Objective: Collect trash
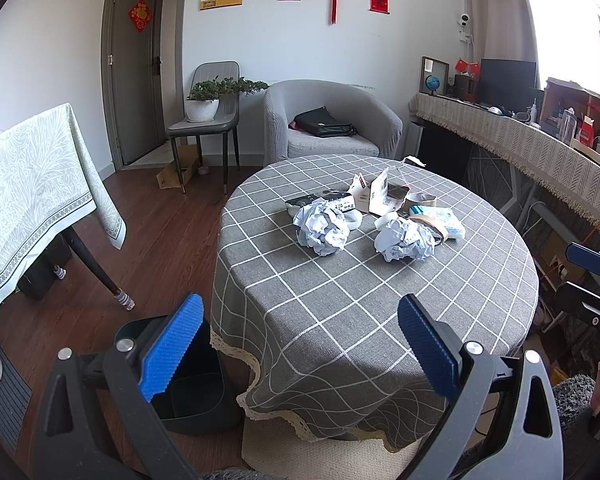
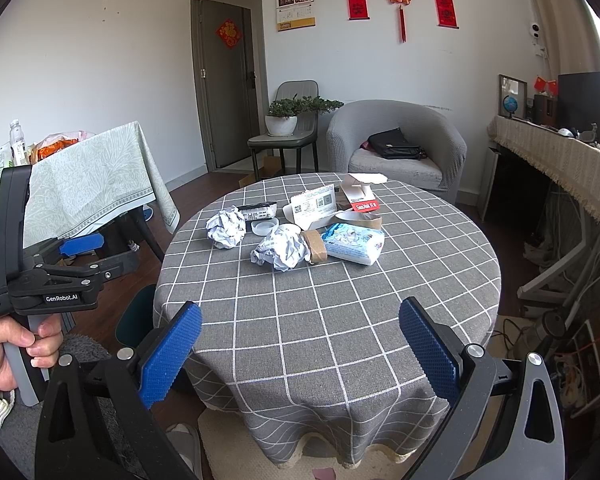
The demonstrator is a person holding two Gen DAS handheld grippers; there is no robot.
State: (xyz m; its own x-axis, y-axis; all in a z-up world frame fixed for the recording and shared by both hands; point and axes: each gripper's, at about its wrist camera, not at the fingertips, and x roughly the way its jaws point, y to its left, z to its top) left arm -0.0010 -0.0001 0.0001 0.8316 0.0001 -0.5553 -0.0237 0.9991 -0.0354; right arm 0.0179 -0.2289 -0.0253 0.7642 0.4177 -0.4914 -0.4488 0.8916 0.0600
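Both the left gripper (image 1: 300, 344) and right gripper (image 2: 300, 344) are held wide apart, empty, well short of the crumpled paper (image 2: 281, 251) on the table (image 2: 340, 320).

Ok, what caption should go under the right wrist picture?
Open right claw faces a round checked table holding crumpled paper balls, a tissue pack and tape rolls.
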